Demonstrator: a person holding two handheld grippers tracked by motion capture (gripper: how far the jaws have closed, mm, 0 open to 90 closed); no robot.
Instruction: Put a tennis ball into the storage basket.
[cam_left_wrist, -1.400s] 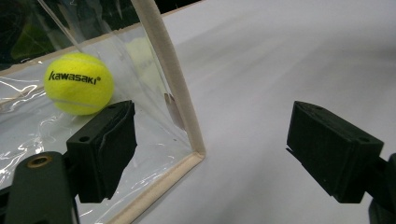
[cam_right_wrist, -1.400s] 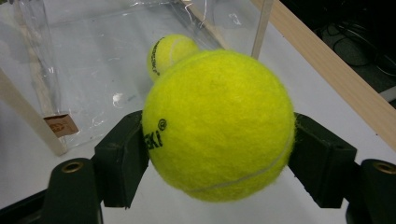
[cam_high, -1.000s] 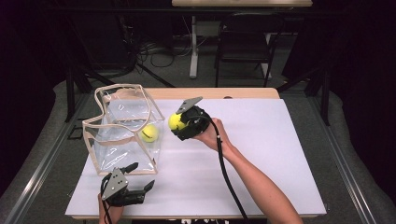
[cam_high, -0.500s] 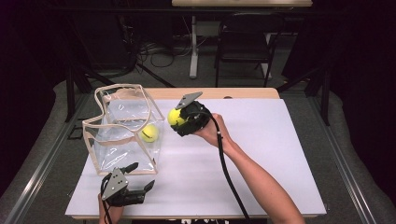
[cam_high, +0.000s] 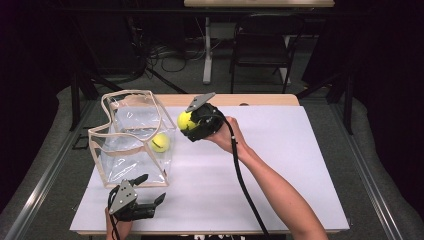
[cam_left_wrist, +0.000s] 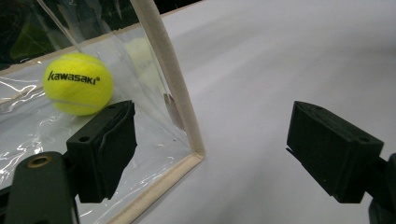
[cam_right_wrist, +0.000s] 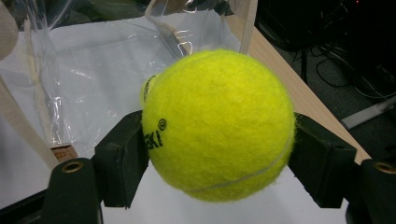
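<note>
A fuzzy yellow tennis ball (cam_right_wrist: 218, 125) is clamped in the right gripper (cam_high: 192, 123) fingers, held up just right of the clear plastic bag w/ cream trim (cam_high: 131, 137). A 2nd yellow ball (cam_high: 160, 142) is already inside. Left gripper (cam_high: 150, 192) fingers are wide apart, near the bag's near corner. Next, the ball likely needs to be moved over the bag's open top & let go.

The right forearm reaches up from the bottom edge of the high view, its hand wrapped around the right claw (cam_high: 186, 121), which is raised and aimed left with jaws clamped tight. The left claw (cam_high: 150, 189) sits low at the near edge, jaws spread wide apart.
</note>
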